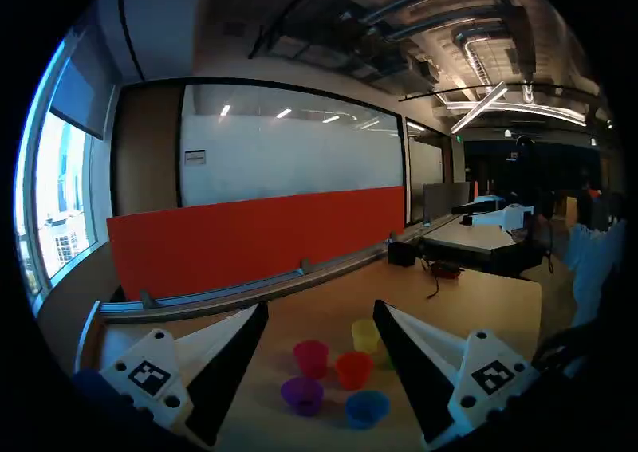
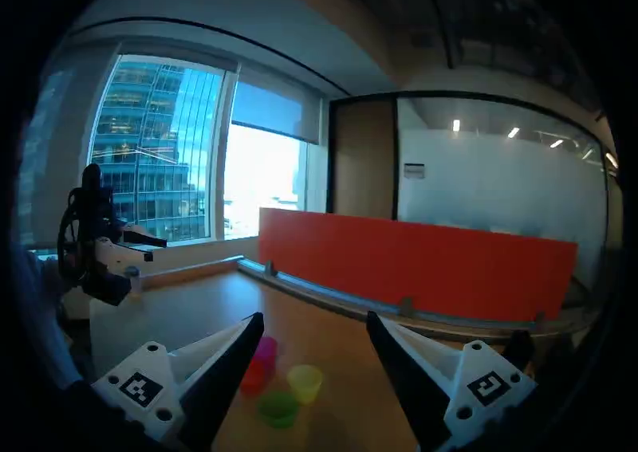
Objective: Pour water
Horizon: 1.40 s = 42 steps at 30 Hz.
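Several small coloured plastic cups stand clustered on the wooden table (image 1: 478, 292). In the left gripper view I see a pink cup (image 1: 311, 358), an orange cup (image 1: 353, 369), a yellow cup (image 1: 365, 334), a purple cup (image 1: 303, 395) and a blue cup (image 1: 367, 408), all just below my open left gripper (image 1: 319, 304). The right gripper view has a pink cup (image 2: 265, 348), a red cup (image 2: 254, 375), a yellow cup (image 2: 305, 382) and a green cup (image 2: 278, 408) under my open right gripper (image 2: 313, 316). Neither gripper holds anything. The other gripper (image 2: 104, 253) hovers at the far left.
An orange partition (image 1: 255, 233) with a metal rail runs along the table's far edge. A black box (image 1: 401, 253) and a cable (image 1: 435, 281) lie near the table's far right. Further desks (image 1: 478, 233) stand beyond. Tall windows (image 2: 159, 165) lie to the left.
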Tool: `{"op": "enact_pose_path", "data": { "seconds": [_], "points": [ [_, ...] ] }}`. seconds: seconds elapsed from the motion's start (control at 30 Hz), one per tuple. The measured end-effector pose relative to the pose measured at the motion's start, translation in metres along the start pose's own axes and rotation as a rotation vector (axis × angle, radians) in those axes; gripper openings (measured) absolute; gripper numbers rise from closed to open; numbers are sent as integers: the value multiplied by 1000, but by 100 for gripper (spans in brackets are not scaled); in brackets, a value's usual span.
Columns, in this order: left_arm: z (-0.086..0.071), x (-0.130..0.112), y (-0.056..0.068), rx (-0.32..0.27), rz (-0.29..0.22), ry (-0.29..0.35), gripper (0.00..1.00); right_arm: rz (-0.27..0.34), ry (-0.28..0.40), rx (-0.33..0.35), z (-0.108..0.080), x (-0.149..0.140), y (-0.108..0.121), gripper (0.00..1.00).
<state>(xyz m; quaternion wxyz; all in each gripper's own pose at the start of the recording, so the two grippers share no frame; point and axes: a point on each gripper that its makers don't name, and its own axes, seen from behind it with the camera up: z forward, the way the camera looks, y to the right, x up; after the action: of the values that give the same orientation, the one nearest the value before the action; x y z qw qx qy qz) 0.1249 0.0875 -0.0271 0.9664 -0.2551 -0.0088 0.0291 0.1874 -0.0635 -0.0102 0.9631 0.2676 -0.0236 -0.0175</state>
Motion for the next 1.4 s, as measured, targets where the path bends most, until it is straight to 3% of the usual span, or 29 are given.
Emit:
{"op": "enact_pose_path", "data": {
  "seconds": [0.5,0.9,1.4],
  "points": [
    [10,-43,8,-46,-11,-78,98,-36,-71,91,14,-26,-18,100],
    [11,-72,15,-82,0,-104,98,-59,-128,164,24,-54,-32,100],
    [17,-114,29,-119,-6,-162,98,-88,-210,211,39,-99,-37,100]
  ]
}}
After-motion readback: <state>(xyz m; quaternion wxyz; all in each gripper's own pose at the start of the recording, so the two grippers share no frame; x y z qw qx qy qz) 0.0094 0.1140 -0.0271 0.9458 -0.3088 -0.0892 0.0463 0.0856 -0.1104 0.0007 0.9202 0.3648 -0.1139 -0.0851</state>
